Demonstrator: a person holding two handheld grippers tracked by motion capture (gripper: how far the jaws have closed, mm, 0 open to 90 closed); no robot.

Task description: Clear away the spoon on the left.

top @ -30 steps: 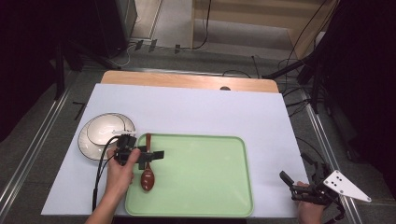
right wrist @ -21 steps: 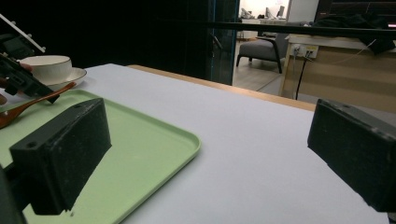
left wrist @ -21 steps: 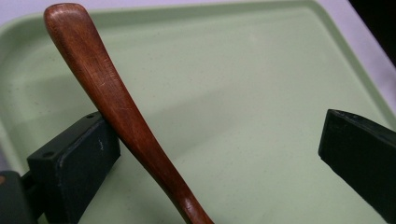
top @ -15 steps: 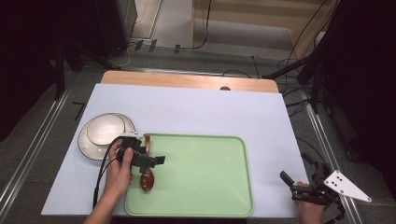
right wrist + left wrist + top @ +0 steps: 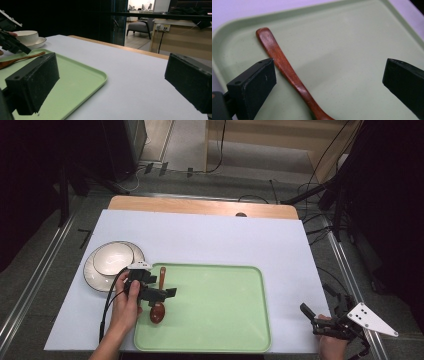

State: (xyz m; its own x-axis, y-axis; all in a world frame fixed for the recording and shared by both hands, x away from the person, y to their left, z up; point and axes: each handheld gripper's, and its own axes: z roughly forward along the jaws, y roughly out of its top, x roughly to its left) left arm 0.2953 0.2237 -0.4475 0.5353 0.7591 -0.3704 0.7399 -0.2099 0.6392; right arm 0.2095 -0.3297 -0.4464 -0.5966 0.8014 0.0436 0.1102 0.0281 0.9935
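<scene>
A brown wooden spoon (image 5: 162, 276) lies at the left end of the green tray (image 5: 220, 310), handle pointing away from me. My left gripper (image 5: 167, 295) hovers just over the spoon, open. In the left gripper view the spoon's handle (image 5: 287, 68) runs close by the left jaw, with the tray floor (image 5: 352, 50) between the wide-spread jaws of the left gripper (image 5: 329, 75). My right gripper (image 5: 316, 301) rests open at the table's near right corner, holding nothing. The right gripper (image 5: 112, 72) looks across the tray (image 5: 80, 77) toward the spoon (image 5: 22, 58).
A white bowl (image 5: 114, 257) sits on a white plate (image 5: 95, 275) left of the tray, close to my left hand. A white sheet (image 5: 225, 240) covers the table. A wooden strip (image 5: 200, 206) runs along the far edge. Cables lie beyond it.
My left gripper has slid a little toward me and to the right along the spoon. The spoon, the tray and the right gripper have stayed put.
</scene>
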